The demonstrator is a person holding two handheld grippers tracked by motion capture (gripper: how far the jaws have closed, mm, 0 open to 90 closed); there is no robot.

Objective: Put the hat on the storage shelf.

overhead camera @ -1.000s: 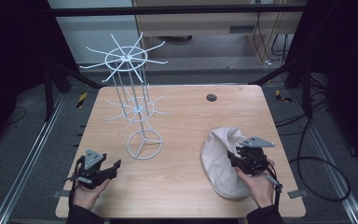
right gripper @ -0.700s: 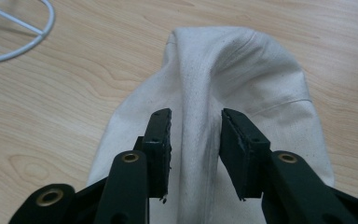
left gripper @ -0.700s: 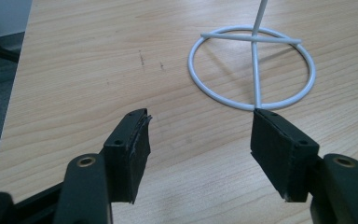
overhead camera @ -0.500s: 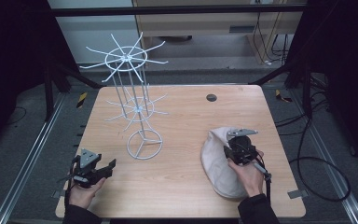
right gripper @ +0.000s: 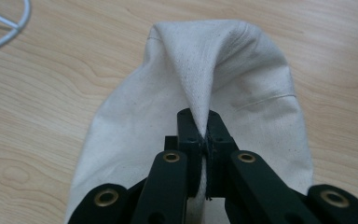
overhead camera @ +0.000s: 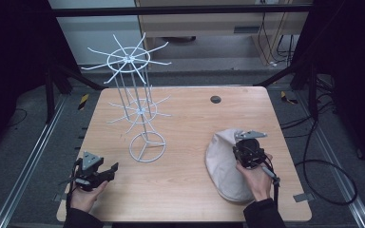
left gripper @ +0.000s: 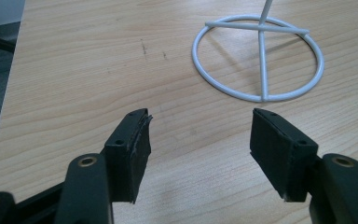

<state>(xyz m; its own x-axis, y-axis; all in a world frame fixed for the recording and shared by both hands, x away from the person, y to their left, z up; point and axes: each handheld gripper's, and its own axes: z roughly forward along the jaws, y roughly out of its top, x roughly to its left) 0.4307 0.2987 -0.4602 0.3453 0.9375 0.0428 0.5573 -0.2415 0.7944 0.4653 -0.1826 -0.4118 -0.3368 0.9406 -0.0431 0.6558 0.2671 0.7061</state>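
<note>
Cloth like our cream bag (overhead camera: 225, 164) on the table's (overhead camera: 190, 190) right side looks soft and floppy. Our right gripper (right gripper: 204, 135) pinches a fold up top, a good spot. Our left gripper (left gripper: 198, 140) hangs wide open, holding nothing.

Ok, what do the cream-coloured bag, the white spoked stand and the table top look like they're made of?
Bag: woven cloth, probably cotton canvas, matte; the weave and a stitched seam show, and it folds where the right gripper pinches it.
Stand: thin rod, likely metal wire with a smooth white coating; I can't confirm the metal.
Table top: light wood grain, either wood or a printed laminate.
</note>
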